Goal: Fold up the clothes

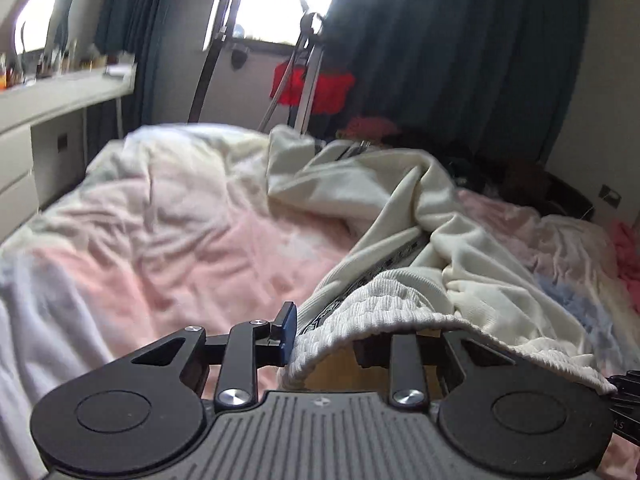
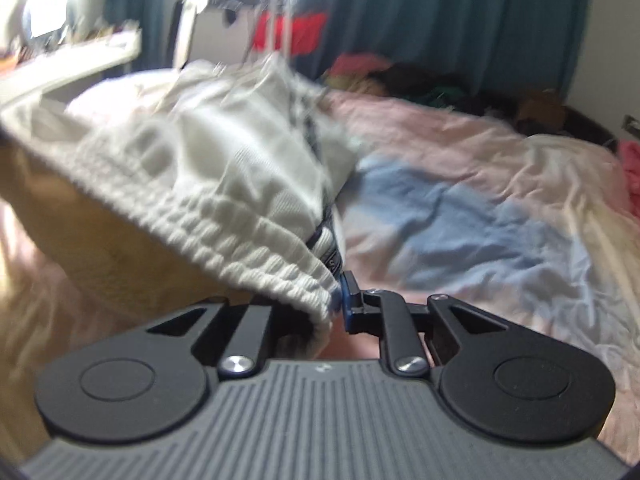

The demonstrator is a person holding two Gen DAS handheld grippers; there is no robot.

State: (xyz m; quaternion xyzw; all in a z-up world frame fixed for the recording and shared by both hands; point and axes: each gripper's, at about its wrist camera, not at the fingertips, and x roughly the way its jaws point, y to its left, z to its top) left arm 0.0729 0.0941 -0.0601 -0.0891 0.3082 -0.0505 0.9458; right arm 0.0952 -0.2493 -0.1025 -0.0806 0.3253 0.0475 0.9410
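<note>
Holding the cream trousers (image 1: 400, 216) by their ribbed elastic waistband (image 1: 372, 316), I have one end of that band in each gripper. My left gripper (image 1: 320, 340) is pinching the band's one end: its blue-padded finger (image 1: 289, 330) presses against the knit, though the opposite finger is hidden beneath the cloth, so I judge the pinch rather than see it whole. My right gripper (image 2: 334, 300) does the same in its own view, its blue pad tight against the other end of the waistband, the far finger again covered. From the waistband, the legs trail away toward the far end of the pink and blue duvet (image 1: 180, 240), rumpled and twisted, with a dark striped side seam showing. I see no crease laid, no leg doubled over, so I reckon the folding proper has not begun; this is the pick-up and spread stage. Left to do: shake the garment flat on the duvet, bring leg onto leg, then fold lengthwise. More clothes, dark and red, lie heaped beyond the trousers near the curtain (image 1: 460, 60).
</note>
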